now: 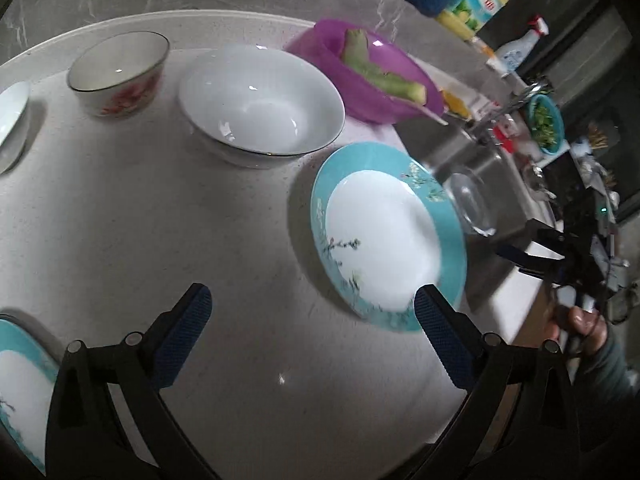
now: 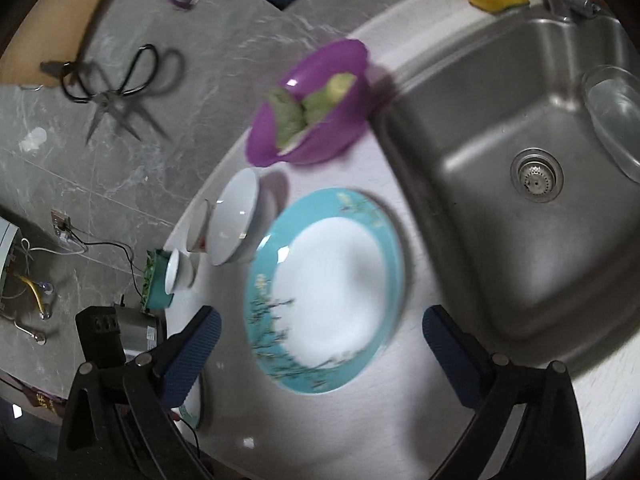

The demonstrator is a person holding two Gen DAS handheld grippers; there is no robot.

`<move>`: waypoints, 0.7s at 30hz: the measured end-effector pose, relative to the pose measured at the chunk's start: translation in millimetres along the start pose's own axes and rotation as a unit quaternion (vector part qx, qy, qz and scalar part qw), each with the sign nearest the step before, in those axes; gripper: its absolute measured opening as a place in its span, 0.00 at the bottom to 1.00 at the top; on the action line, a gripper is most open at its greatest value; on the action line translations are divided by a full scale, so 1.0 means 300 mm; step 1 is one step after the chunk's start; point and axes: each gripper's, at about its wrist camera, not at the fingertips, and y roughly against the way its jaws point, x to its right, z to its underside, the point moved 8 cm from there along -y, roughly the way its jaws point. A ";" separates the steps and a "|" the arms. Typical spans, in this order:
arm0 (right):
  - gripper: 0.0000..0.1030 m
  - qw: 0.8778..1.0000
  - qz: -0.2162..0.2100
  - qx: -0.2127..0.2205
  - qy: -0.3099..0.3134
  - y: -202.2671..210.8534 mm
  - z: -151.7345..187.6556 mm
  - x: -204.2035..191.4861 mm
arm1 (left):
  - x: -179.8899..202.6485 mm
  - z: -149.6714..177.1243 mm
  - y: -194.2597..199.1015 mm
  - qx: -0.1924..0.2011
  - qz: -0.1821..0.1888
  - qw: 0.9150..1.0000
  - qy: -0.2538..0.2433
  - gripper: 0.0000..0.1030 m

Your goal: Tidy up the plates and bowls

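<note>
Meanwhile, both tongs gaped wide and empty over the tabletop [image 1: 240,264].
Left tongs [image 1: 312,336] and right tongs [image 2: 320,344] hovered near the teal-rimmed plate [image 2: 328,288], white bowl [image 1: 260,108] farther left, sink [image 2: 520,160] right.

We find almost nothing legible. On the carton [image 1: 476,4] behind the purple bowl [image 1: 372,76], a small red logo patch carries white marks, too blurred to read. The spray bottle [image 1: 516,50] to the right of that bowl bears a label with blue marks we cannot make out. The plates and bowls show only painted flowers.
</note>
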 end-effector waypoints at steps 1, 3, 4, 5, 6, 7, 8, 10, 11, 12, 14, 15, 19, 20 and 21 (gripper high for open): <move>1.00 1.000 -0.006 -0.010 0.001 -0.015 -0.012 0.014 | -0.003 0.000 -0.032 -0.002 -0.005 1.000 0.002 1.00; 1.00 0.999 -0.011 -0.030 0.011 -0.047 -0.022 0.030 | 0.007 -0.009 -0.094 -0.005 -0.023 1.000 0.008 1.00; 1.00 0.999 -0.013 -0.039 0.017 -0.064 -0.025 0.036 | 0.001 -0.006 -0.115 -0.007 -0.027 1.000 0.010 1.00; 1.00 0.999 -0.014 -0.045 0.019 -0.071 -0.028 0.049 | -0.003 -0.009 -0.143 -0.007 -0.031 0.999 0.014 1.00; 1.00 0.998 -0.018 -0.050 0.018 -0.077 -0.029 0.062 | -0.003 -0.013 -0.167 -0.008 -0.033 0.999 0.019 1.00; 1.00 0.998 -0.021 -0.054 0.018 -0.081 -0.029 0.071 | -0.001 -0.015 -0.185 -0.008 -0.034 0.999 0.021 1.00; 1.00 0.998 -0.025 -0.055 0.019 -0.081 -0.025 0.083 | 0.003 -0.018 -0.193 -0.006 -0.037 0.999 0.020 1.00; 1.00 0.997 -0.032 -0.059 0.022 -0.090 -0.036 0.094 | 0.015 -0.016 -0.215 -0.012 -0.034 0.999 0.008 1.00; 1.00 0.997 -0.032 -0.064 0.019 -0.099 -0.038 0.104 | 0.023 -0.014 -0.230 -0.024 -0.034 0.999 0.000 1.00; 0.97 0.997 -0.033 -0.069 0.017 -0.108 -0.041 0.112 | 0.033 -0.010 -0.257 -0.042 -0.037 0.998 -0.009 1.00; 0.86 0.996 -0.036 -0.080 0.015 -0.130 -0.041 0.126 | 0.036 -0.004 -0.280 -0.055 -0.053 0.997 -0.016 1.00; 0.81 0.995 -0.039 -0.085 0.016 -0.142 -0.041 0.125 | 0.030 -0.003 -0.298 -0.063 -0.064 0.996 -0.012 1.00; 0.77 0.994 -0.049 -0.098 0.026 -0.173 -0.044 0.114 | 0.015 0.002 -0.346 -0.081 -0.079 0.994 0.008 0.98; 0.77 0.993 -0.053 -0.101 0.025 -0.181 -0.046 0.114 | 0.018 -0.003 -0.353 -0.077 -0.085 0.993 0.007 0.98; 0.77 0.993 -0.056 -0.103 0.025 -0.190 -0.049 0.115 | 0.021 -0.005 -0.356 -0.074 -0.088 0.993 0.006 0.98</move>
